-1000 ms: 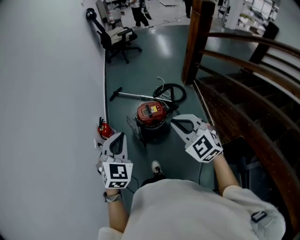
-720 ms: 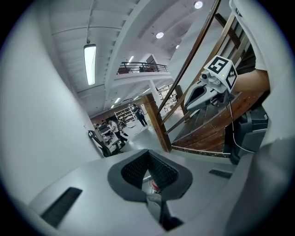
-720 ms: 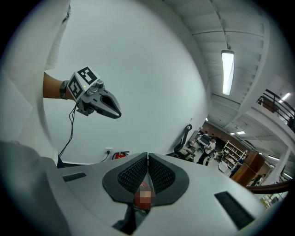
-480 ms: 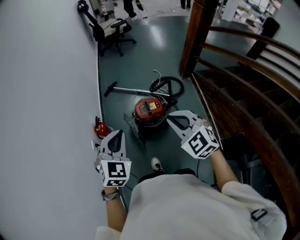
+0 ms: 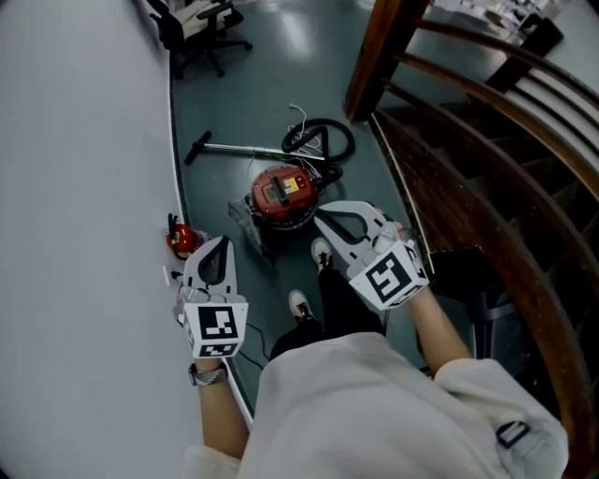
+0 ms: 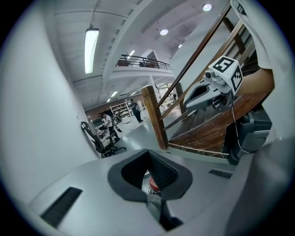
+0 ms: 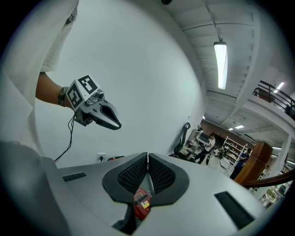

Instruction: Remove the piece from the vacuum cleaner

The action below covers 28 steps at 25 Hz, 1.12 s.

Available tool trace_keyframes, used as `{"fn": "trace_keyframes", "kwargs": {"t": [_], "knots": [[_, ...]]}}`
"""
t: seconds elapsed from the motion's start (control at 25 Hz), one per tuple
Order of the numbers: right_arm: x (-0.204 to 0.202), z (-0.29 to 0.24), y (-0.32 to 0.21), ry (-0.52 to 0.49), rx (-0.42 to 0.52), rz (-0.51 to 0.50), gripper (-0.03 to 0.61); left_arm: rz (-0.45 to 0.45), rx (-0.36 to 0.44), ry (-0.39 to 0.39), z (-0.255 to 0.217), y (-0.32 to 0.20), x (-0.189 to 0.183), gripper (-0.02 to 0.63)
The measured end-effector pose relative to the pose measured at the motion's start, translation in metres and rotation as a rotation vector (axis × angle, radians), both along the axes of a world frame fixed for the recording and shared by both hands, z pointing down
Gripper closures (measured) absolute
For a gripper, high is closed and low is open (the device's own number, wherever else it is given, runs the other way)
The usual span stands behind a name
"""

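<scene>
The red canister vacuum cleaner [image 5: 283, 195] stands on the dark floor ahead of me, with its black hose [image 5: 323, 138] coiled behind it and a metal wand [image 5: 239, 150] lying to the left. A clear plastic part [image 5: 245, 223] leans at its left side. My left gripper [image 5: 221, 243] is shut and empty, held in the air left of the vacuum. My right gripper [image 5: 325, 223] is also shut and empty, and its tips overlap the vacuum's right edge in the head view. Through the right gripper's jaws the vacuum [image 7: 142, 203] shows below, apart from them.
A white wall [image 5: 84, 187] runs along the left, with a small red object [image 5: 182, 240] at its foot. A wooden staircase [image 5: 468, 159] with railings fills the right. An office chair [image 5: 192, 23] stands far back. My shoes [image 5: 321, 254] are close to the vacuum.
Both grippers have moved forward and lower toward the vacuum, still shut. I have stepped closer, and one shoe now shows just before the vacuum.
</scene>
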State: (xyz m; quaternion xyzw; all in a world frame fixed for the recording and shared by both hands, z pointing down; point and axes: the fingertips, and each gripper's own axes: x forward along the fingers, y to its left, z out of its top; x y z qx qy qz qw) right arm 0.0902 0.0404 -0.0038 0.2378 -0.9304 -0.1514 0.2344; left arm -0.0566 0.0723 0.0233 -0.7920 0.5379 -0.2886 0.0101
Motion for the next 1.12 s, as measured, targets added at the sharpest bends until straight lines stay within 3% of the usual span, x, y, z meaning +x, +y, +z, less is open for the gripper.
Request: {"fn": "trace_keyframes", "kwargs": {"t": [0.36, 0.56, 0.8, 1.12], "knots": [[-0.025, 0.034, -0.061, -0.111, 0.005, -0.048, 0.549, -0.138, 0.064, 0.047, 0.035, -0.059, -0.018, 0.614], [-0.023, 0.075, -0.103, -0.162, -0.037, 0.019, 0.549, -0.153, 0.094, 0.037, 0.059, -0.084, -0.018, 0.614], [-0.023, 0.129, -0.142, -0.216, -0.113, 0.064, 0.549, -0.180, 0.051, 0.091, 0.117, -0.110, -0.017, 0.614], [-0.045, 0.211, -0.171, -0.208, -0.157, 0.078, 0.548, -0.302, -0.039, 0.184, 0.205, -0.130, -0.044, 0.614]]}}
